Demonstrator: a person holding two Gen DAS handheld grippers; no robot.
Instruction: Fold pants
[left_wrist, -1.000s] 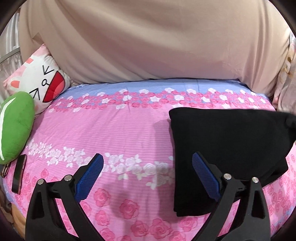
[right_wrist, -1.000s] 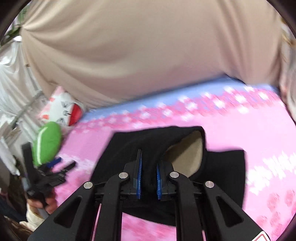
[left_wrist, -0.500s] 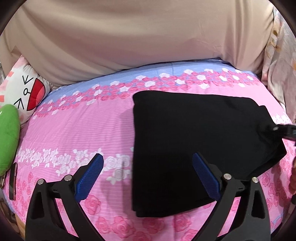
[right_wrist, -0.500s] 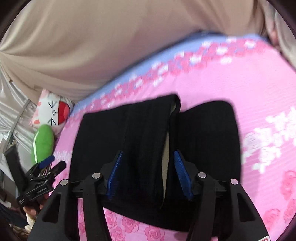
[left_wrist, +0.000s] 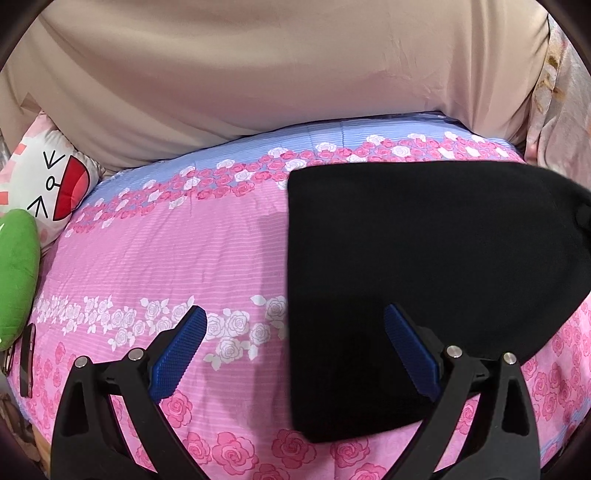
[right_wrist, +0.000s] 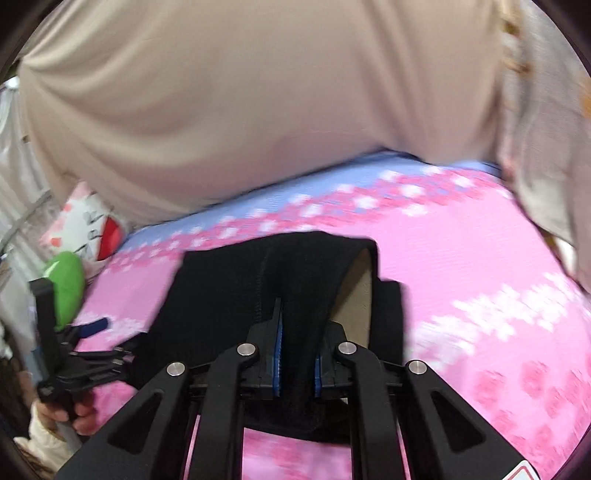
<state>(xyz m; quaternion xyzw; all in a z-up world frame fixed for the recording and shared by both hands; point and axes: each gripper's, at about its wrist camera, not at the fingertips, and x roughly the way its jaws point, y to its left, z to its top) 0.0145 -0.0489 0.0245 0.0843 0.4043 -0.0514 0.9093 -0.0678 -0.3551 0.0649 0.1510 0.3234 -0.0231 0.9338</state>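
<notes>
On the pink floral bedspread (left_wrist: 155, 258), black pants (left_wrist: 424, 277) lie folded flat toward the right side, backed by beige fabric (left_wrist: 258, 81). Right gripper (right_wrist: 295, 360): 2 fingers pinching a raised fold at the pants' near edge. Left gripper (left_wrist: 291, 354): fingers spread wide, nothing between them; left pad over bedspread, right pad over pants. Green cushion (left_wrist: 14, 277) at far left.

One pair of black pants (left_wrist: 424, 277) was counted on one pink floral bedspread (left_wrist: 166, 251). Two grippers were seen: the left gripper (left_wrist: 291, 347) and the right gripper (right_wrist: 297, 354). Two cushions were counted, one white cartoon-face pillow (left_wrist: 44, 188) and one green cushion (left_wrist: 16, 273). One phone (left_wrist: 26, 363) was seen.
</notes>
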